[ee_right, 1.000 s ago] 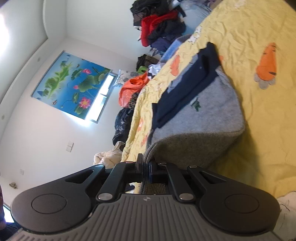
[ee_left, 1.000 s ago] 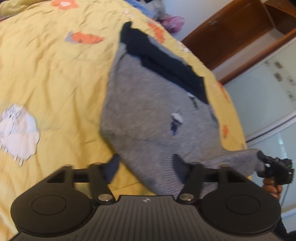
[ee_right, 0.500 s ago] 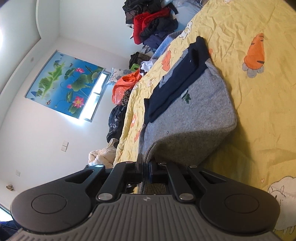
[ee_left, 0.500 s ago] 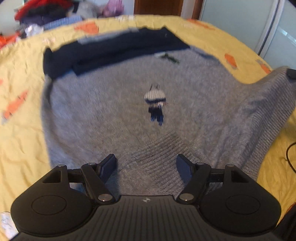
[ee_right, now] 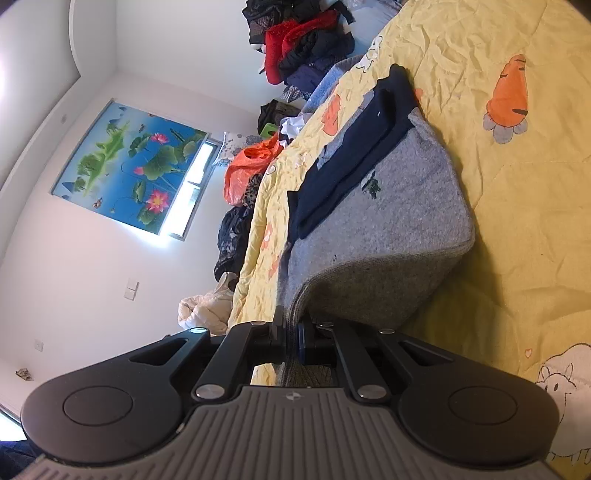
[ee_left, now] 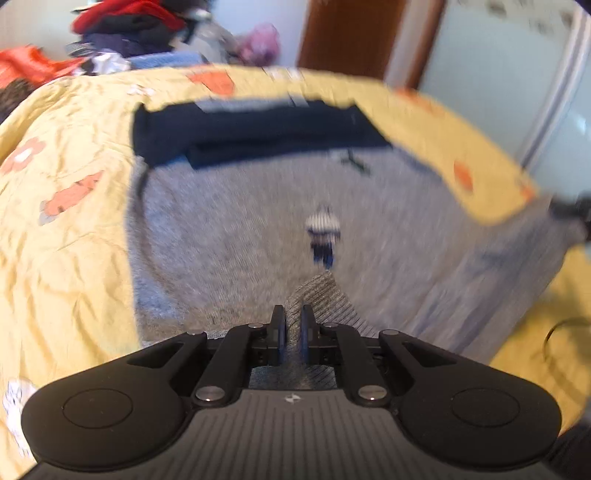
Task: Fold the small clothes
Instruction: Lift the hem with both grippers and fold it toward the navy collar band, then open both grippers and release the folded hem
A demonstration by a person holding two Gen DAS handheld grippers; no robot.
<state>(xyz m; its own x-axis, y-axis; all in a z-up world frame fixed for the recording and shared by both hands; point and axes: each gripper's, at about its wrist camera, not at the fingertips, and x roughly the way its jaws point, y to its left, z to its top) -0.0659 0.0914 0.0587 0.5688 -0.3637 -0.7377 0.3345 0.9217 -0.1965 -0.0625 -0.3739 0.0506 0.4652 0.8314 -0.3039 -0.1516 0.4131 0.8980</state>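
A small grey knit sweater [ee_left: 236, 229] with a dark navy band [ee_left: 258, 136] at its far end lies on a yellow bedspread [ee_left: 62, 258]. My left gripper [ee_left: 292, 325] is shut on the sweater's ribbed near hem. My right gripper [ee_right: 291, 332] is shut on another part of the hem of the sweater [ee_right: 399, 206] and holds it lifted off the bed. The right gripper also shows at the right edge of the left wrist view [ee_left: 570, 208], blurred.
A pile of clothes [ee_right: 303, 40] and an orange bag [ee_right: 251, 166] lie past the bed's far end. A wooden door [ee_left: 343, 33] and pale wardrobe panels [ee_left: 517, 74] stand beyond the bed. The bedspread [ee_right: 517, 184] has carrot and sheep prints.
My left gripper swung round to face along the sweater and closed on the ribbed hem; it was open before. My right gripper has kept its hold, shifting slightly.
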